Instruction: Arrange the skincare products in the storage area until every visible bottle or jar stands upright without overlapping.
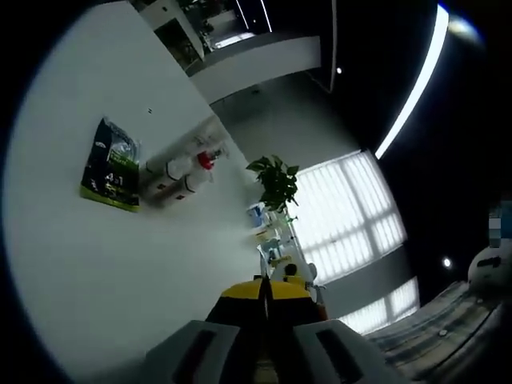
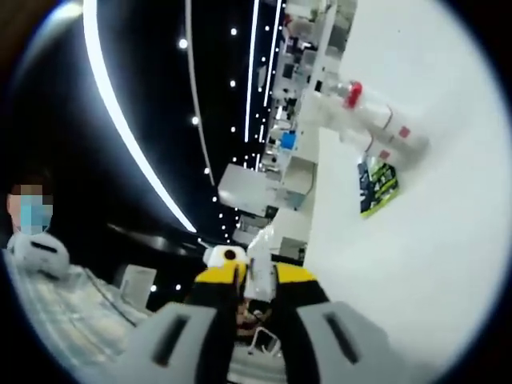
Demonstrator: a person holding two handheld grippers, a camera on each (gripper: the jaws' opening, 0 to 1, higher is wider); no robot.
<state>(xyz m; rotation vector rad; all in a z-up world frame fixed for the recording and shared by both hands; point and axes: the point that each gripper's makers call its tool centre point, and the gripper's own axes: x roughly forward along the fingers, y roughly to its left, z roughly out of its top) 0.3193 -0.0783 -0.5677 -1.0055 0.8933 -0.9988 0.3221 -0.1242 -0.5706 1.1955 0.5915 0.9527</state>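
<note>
Bottles (image 1: 178,174) are lying on their sides on the white table (image 1: 96,264), two white ones side by side and touching, one w/ a red cap (image 1: 206,161). Just beside them a dark sachet (image 1: 110,165) w/ green print is lying flat. In the right gripper view the same bottles (image 2: 376,122) are sitting far up the table (image 2: 416,264), red cap (image 2: 353,94) pointing toward the shelving behind, sachet (image 2: 377,186) just below them in the view.

Left gripper (image 1: 265,298) is hanging near the table edge, well apart from the bottles. Its jaws are pressing together, yellow-and-black tips meeting w/ no gap, nothing between them, touching nothing.

Right gripper (image 2: 254,280) is also sitting well apart from the bottles, beyond the table edge. Its jaws are standing slightly apart, a narrow gap showing btwn the yellow tips; nothing gripped that I can make out, though background clutter is showing thru the gap.

Beyond the table in the left gripper view, a leafy plant (image 1: 275,181) is standing by bright blinds (image 1: 352,212). Ceiling light strips (image 2: 120,120) are glowing in the right gripper view.
</note>
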